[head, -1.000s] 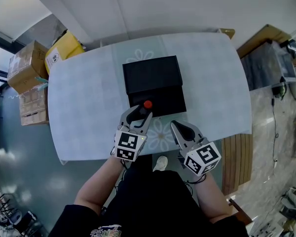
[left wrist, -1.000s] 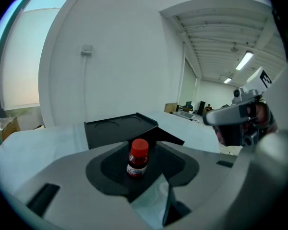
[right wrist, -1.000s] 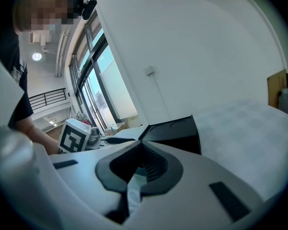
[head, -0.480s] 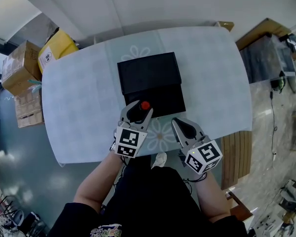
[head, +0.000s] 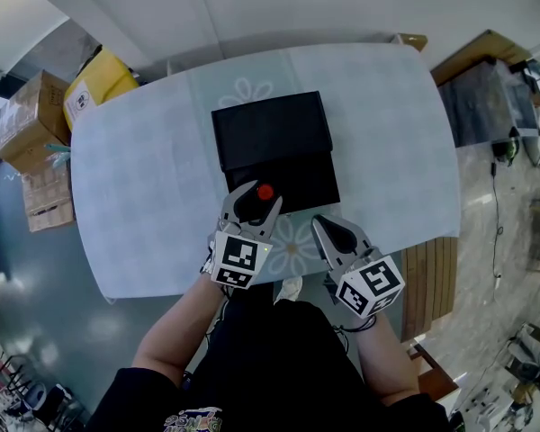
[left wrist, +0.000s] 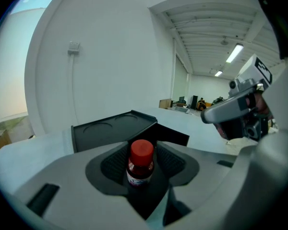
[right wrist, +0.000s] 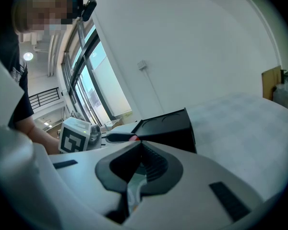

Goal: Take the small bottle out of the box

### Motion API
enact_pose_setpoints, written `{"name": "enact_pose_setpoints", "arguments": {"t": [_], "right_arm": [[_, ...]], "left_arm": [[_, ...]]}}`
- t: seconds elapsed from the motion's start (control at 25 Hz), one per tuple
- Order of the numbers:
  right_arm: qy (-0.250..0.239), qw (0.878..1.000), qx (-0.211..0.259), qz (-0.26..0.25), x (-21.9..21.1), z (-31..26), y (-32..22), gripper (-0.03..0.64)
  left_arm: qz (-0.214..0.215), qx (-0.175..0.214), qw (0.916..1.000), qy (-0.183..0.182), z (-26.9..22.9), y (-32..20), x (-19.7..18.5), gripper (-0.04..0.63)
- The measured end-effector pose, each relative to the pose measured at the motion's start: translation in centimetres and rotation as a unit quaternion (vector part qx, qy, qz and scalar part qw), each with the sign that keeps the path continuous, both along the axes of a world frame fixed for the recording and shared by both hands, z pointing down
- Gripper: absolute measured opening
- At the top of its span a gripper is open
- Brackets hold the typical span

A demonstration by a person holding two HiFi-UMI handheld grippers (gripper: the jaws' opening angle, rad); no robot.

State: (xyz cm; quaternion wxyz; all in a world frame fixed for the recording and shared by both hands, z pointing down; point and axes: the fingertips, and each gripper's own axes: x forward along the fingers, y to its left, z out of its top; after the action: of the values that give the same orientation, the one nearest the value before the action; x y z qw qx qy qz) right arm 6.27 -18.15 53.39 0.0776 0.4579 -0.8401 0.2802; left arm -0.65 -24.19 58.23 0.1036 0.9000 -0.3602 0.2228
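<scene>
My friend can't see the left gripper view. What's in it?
The left gripper holds a small bottle with a red cap between its grey jaws. Behind it an open black box sits on a pale table, and the right gripper pokes in from the right.

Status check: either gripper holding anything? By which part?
Left gripper holds the small bottle by its body, just below the red cap. Right gripper is shut and empty.

The small bottle (left wrist: 140,164) has a red cap, dark contents and a pale label (print too small to read). It stands upright, clamped between the jaws of the left tongs (left wrist: 142,153), at the near edge of the box (head: 274,151). The box is black and lies open on the counter (head: 144,196), its lid folded back.
</scene>
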Motion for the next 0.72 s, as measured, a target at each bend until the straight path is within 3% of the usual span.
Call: {"name": "enact_pose_setpoints", "arguments": {"t": [0.72], "right_arm": [[-0.001,1.0,-0.007,-0.004,-0.11,0.34,0.13,0.023]], "left_arm": [[-0.006,0.022,0.9994,-0.026,0.8,-0.19,0.26,0.172]]}}
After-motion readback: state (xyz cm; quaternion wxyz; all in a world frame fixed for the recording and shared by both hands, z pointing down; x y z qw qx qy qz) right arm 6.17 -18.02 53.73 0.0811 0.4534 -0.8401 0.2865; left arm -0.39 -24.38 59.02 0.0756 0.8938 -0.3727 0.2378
